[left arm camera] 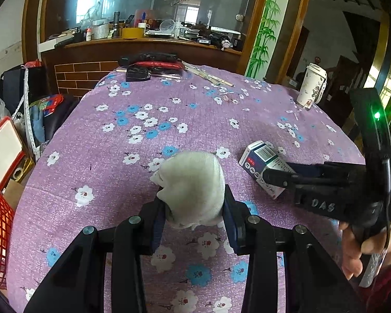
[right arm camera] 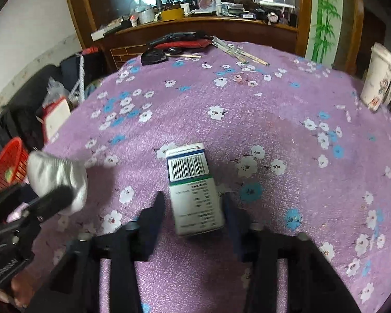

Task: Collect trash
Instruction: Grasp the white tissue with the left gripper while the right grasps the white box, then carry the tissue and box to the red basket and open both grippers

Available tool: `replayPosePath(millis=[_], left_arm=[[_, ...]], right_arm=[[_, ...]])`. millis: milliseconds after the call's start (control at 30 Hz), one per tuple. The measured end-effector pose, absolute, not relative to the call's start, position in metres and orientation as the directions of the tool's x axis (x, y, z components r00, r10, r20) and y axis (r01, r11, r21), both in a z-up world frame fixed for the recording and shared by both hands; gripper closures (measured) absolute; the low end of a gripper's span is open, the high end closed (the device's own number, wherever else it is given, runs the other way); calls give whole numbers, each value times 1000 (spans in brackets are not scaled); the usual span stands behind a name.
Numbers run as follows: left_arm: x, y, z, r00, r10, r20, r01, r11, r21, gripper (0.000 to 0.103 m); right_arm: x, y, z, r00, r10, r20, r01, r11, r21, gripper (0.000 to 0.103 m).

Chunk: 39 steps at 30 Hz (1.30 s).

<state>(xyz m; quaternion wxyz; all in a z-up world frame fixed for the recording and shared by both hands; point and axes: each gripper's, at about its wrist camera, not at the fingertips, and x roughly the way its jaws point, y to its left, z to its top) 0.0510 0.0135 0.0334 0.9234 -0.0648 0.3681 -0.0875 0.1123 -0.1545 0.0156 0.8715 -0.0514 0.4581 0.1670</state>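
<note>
Nearest to us, the left gripper (left arm camera: 194, 203) is clamped on a crumpled white tissue wad (left arm camera: 193, 187), both blue pads pressed into its sides, the wad bulging above the fingertips over the purple floral tablecloth (left arm camera: 117, 177); just to its right, the right gripper (right arm camera: 195, 206) straddles a small white and blue carton (right arm camera: 193, 190) with a barcode on its upper face; from the right wrist view a sliver of cloth shows on either side of the carton, so we read the jaws as not yet pressing on it, though blur makes this uncertain; a hand (left arm camera: 357, 250) grips the right tool's handle at the frame's edge; off the table's left edge we see a red basket (left arm camera: 0, 234); farther right stands a white patterned cup (left arm camera: 311, 86); at the far edge lie chopsticks (left arm camera: 208, 77) and dark and red items (left arm camera: 153, 64).
</note>
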Motion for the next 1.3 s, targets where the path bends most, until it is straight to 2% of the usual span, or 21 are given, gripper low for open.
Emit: replayPosePath(millis=[200, 400, 600, 1033, 1300], left_arm=[[50, 12, 34, 722, -195, -664, 113, 980, -164, 65], [47, 11, 36, 743, -155, -651, 95, 987, -126, 65], [48, 12, 38, 757, -121, -642, 72, 992, -103, 65], [48, 10, 38, 764, -97, -638, 66, 995, -72, 65], [32, 27, 61, 778, -127, -615, 50, 989, -141, 65]], right_arm=[[91, -156, 28, 579, 210, -788, -259, 964, 67, 66], [52, -152, 46, 716, 164, -679, -170, 984, 59, 66], [43, -147, 49, 757, 204, -621, -199, 977, 78, 66], [38, -149, 48, 756, 254, -603, -240, 965, 106, 66], [36, -144, 62, 727, 297, -619, -256, 954, 157, 66]])
